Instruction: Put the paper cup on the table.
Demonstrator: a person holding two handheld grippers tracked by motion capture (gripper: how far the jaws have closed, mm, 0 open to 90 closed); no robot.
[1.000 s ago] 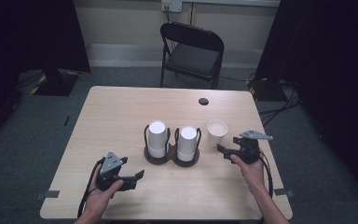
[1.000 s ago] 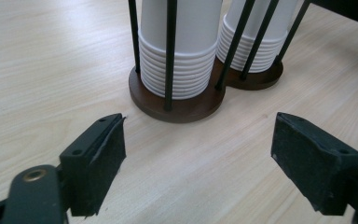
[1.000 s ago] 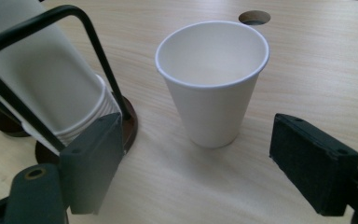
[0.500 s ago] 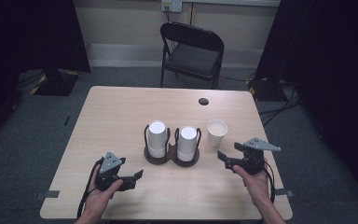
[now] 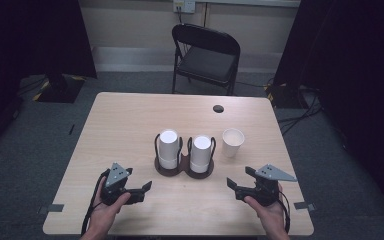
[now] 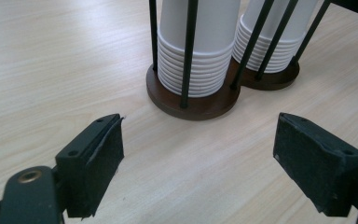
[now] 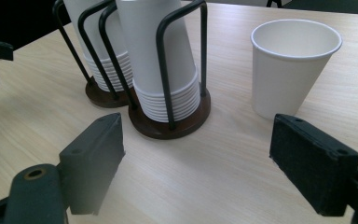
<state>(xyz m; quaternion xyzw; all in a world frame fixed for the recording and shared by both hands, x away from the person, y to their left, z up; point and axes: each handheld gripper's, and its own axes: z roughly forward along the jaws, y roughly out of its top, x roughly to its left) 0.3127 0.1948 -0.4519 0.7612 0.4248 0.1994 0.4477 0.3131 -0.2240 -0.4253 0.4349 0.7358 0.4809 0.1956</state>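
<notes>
Both the left gripper and right gripper are held spread wide, empty; a single paper cup is seen just ahead of the right one.

- No readable text, label, brand, number or sign anywhere.
- Plain white, unprinted: the single paper cup ahead of the right-hand jaw in the right gripper view.
- Plain white too: the stacked cups in the wire holder ahead, between the jaws, in the left gripper view.
</notes>
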